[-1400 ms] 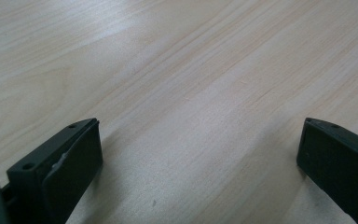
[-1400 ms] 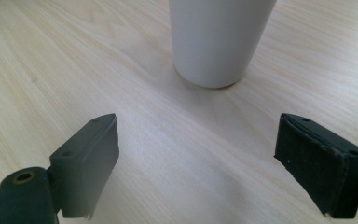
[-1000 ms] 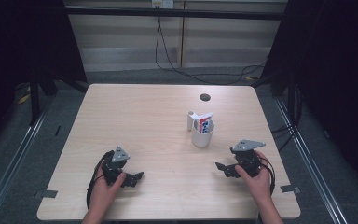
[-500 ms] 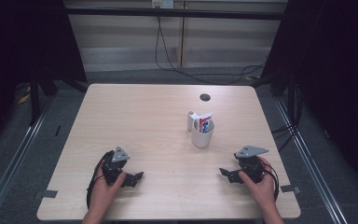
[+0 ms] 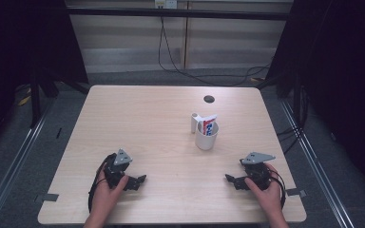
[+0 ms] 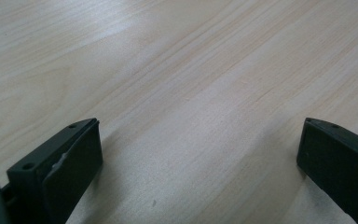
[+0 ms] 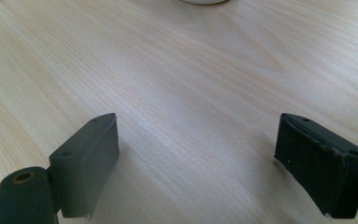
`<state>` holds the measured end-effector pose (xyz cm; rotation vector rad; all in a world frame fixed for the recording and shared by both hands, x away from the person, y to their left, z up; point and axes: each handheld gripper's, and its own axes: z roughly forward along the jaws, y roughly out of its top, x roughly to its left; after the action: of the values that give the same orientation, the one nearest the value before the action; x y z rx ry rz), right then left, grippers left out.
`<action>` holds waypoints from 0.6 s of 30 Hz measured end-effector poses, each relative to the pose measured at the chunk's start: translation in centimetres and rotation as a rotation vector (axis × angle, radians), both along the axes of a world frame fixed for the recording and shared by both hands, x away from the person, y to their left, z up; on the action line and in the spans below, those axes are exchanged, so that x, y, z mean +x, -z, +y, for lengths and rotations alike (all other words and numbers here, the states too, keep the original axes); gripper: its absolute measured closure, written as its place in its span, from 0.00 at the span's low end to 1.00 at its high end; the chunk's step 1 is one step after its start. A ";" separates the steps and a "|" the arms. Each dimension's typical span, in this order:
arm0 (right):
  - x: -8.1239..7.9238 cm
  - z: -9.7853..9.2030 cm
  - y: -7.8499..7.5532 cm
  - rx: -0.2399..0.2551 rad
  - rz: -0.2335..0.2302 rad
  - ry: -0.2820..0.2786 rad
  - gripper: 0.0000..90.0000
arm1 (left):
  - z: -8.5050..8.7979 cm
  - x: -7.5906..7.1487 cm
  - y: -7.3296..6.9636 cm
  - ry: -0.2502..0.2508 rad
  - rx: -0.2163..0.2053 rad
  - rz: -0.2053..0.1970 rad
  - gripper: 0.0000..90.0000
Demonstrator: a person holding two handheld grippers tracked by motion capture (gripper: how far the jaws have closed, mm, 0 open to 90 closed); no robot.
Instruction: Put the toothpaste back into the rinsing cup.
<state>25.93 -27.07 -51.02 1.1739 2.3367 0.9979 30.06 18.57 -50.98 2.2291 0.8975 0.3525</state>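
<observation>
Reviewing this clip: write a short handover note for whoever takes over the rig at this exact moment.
Left hand-held gripper: open, nothing between its jaws, low over the near left of the table.
Right hand-held gripper: open, nothing between its jaws, low over the near right.
White cup: upright, right of centre, apart from both grippers, nearer the right one.
Toothpaste tube: standing in the cup, top sticking out.
Done: nothing is held.
Left: probably reach for the cup or tube, most easily with the right gripper.

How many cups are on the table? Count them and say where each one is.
1. A white cup stands right of the table's middle, holding a toothpaste tube, beyond the right gripper. Nothing on the table could hide another.
</observation>
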 end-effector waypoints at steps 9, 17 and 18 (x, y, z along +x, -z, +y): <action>-0.1 -0.1 0.1 0.010 0.007 0.002 0.15 | 0.0 0.0 0.0 0.000 0.000 0.000 0.00; 0.0 -0.2 0.1 0.015 0.009 -0.002 0.14 | 0.0 0.0 0.0 0.000 0.000 0.000 0.00; 0.0 -0.2 0.1 0.015 0.009 -0.002 0.14 | 0.0 0.0 0.0 0.000 -0.001 0.000 0.00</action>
<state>25.93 -27.23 -51.14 1.1843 2.3416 1.0145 30.05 18.56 -50.98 2.2286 0.8973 0.3524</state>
